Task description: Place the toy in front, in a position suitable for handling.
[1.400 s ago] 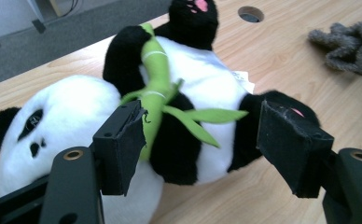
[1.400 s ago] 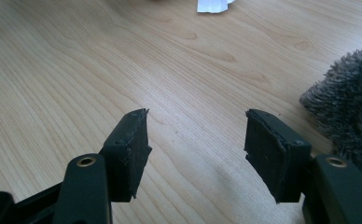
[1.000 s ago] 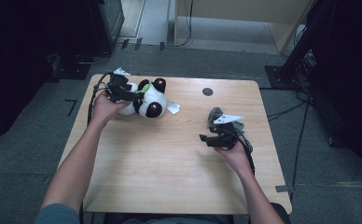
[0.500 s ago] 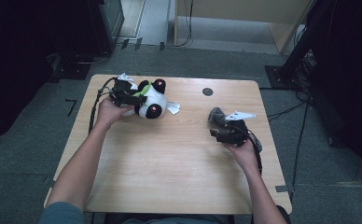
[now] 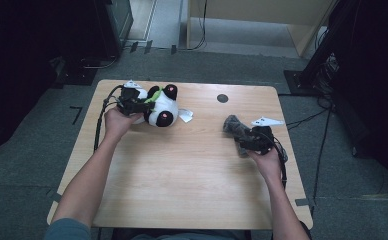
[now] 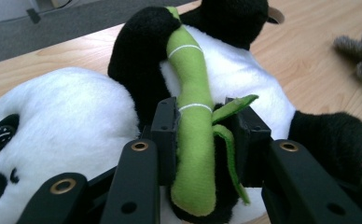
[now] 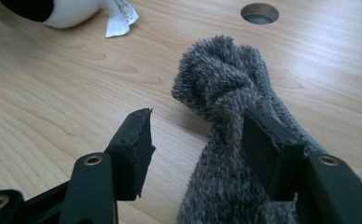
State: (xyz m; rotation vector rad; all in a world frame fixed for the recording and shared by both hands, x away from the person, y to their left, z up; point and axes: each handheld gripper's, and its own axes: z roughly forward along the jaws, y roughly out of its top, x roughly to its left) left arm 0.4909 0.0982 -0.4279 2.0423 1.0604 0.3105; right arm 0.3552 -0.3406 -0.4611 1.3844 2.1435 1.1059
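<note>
A panda toy is seen lying near the far left corner of the wooden table, with a white tag sticking out toward the middle of the far edge. The left gripper is clamped on the green bamboo stalk sewn to the panda's front; its jaws have just been closing, and both pads are pressed against the stalk from either side. A grey fuzzy cloth, twisted into a knot, is found near the right edge of the table, well apart from the panda. The right gripper is held low over it with its jaws released: one pad is touching the side of the cloth, while the other stands clear above bare wood. A round hole is set in the tabletop near the far edge.
</note>
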